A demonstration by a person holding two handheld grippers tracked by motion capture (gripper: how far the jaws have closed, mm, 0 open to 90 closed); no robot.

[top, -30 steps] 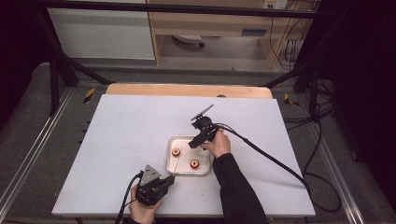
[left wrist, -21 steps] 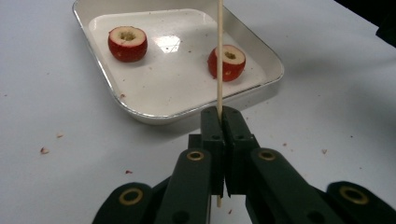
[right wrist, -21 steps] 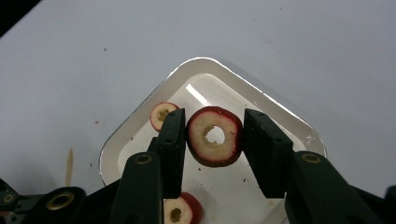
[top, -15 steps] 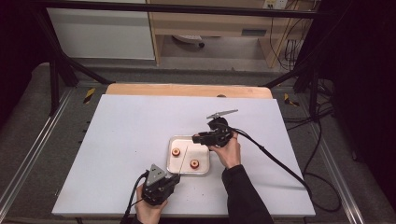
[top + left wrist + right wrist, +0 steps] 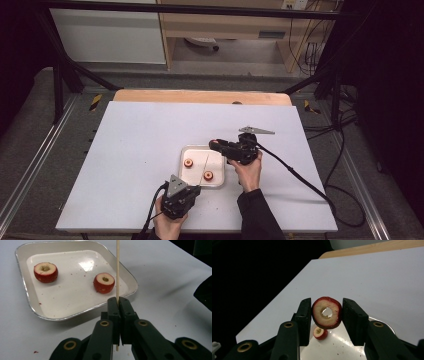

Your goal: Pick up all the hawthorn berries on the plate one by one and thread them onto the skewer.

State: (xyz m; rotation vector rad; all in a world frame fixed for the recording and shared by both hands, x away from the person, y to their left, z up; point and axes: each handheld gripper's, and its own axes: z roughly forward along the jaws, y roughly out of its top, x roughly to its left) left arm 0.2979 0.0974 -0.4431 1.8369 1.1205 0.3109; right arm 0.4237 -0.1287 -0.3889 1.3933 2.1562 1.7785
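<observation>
A white tray (image 5: 82,310) holds two cored red fruit pieces, one far left (image 5: 45,272) and one nearer (image 5: 104,283). My left gripper (image 5: 118,300) is shut on a thin wooden skewer (image 5: 117,270), which stands upright in front of the tray's near edge. In the high view this gripper (image 5: 192,189) sits just below the tray (image 5: 220,182). My right gripper (image 5: 327,301) is shut on a third cored fruit piece (image 5: 334,315), its hole facing the camera. It hovers level over the tray's right side (image 5: 215,145), pointing left. A fruit piece (image 5: 320,333) lies in the tray below it.
The white tabletop (image 5: 130,145) is bare around the tray. A wooden strip (image 5: 200,96) runs along its far edge. The right gripper's cable (image 5: 295,175) trails off to the right. Dark floor and metal rails surround the table.
The right gripper has moved to the right with the fruit piece and turned from pointing up to lying level, pointing left. The left gripper has shifted a little to the right with the skewer.
</observation>
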